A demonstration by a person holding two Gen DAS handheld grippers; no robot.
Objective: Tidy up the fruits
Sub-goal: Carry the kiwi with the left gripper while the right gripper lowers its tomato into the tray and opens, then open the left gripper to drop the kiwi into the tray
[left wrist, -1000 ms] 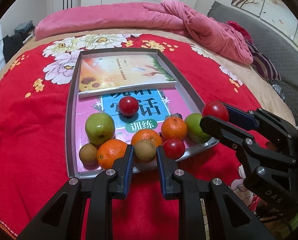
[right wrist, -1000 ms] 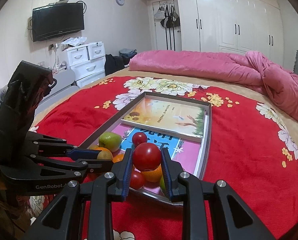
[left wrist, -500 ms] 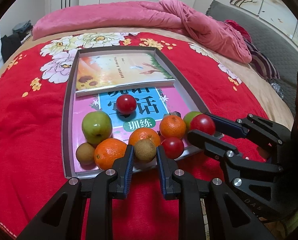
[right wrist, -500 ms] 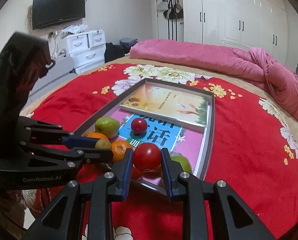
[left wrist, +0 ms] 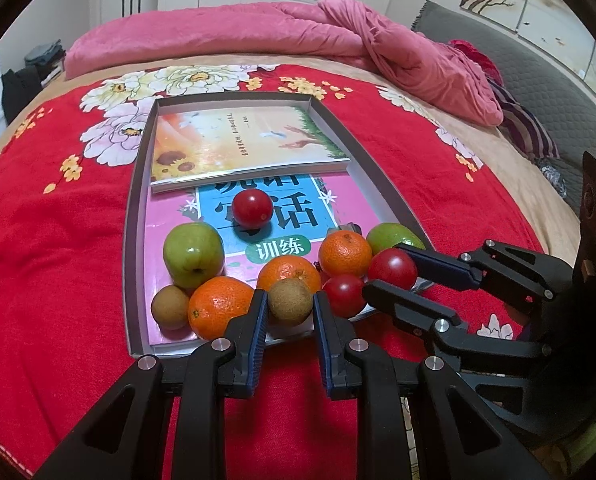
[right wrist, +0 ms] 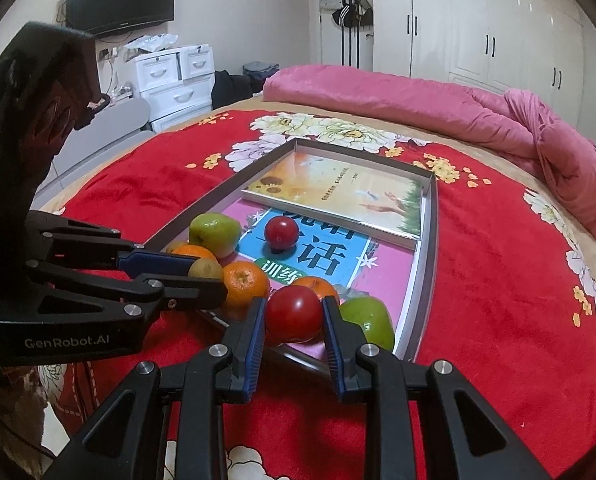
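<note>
From the left gripper (left wrist: 287,306) we look close and slightly down along its fingers, over the shallow grey rectangular tray (left wrist: 131,240) ahead toward the rumpled pink duvet (left wrist: 338,36). From the right gripper (right wrist: 293,316) we face the same tray (right wrist: 426,240) obliquely. Each view catches the other gripper beside it.

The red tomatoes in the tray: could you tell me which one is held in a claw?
The tomato between the right claw fingers, at the tray's near right corner; the others lie free.

Red floral bedspread (left wrist: 57,264), pink duvet (left wrist: 257,36), wall television (right wrist: 120,0), white wardrobe (right wrist: 478,28)
</note>
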